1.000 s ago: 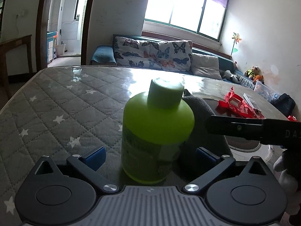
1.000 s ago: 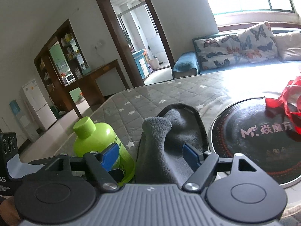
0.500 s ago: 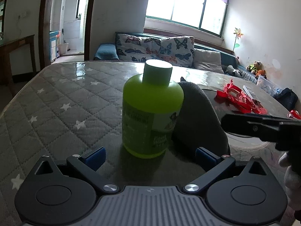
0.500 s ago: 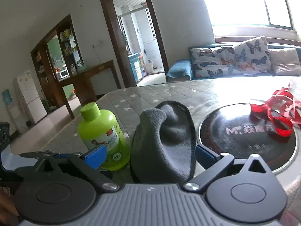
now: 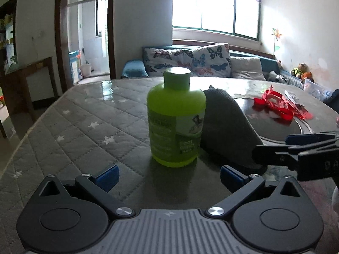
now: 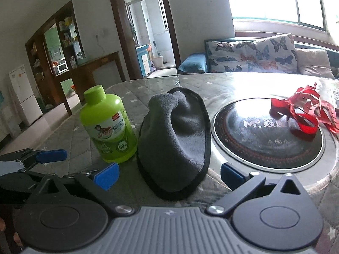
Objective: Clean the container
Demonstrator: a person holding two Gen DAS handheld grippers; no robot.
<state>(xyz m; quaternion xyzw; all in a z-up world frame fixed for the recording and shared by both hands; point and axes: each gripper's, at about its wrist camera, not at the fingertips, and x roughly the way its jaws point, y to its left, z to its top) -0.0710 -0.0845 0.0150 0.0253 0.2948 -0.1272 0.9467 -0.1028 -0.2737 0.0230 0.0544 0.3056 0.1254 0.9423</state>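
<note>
A: Green detergent bottle [image 5: 177,118] upright on quilted table [image 5: 84,122], touching grey cloth [image 6: 175,139]. Left gripper [image 5: 168,174], right gripper [image 6: 168,172] both wide, empty.

B: Smooth plastic, probably slippery; grab the body mid-label. Fill level unclear.

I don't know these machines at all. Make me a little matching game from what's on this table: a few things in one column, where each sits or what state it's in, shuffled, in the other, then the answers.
Things
1. green bottle
2. grey cloth
3. red ribbon
4. left gripper

Place or state
A. lying on the round black glass plate
B. open, holding nothing
C. standing upright with its cap on, at the cloth's left
D. heaped in a mound between the bottle and the black plate

Pairs: 1-C, 2-D, 3-A, 4-B
</note>
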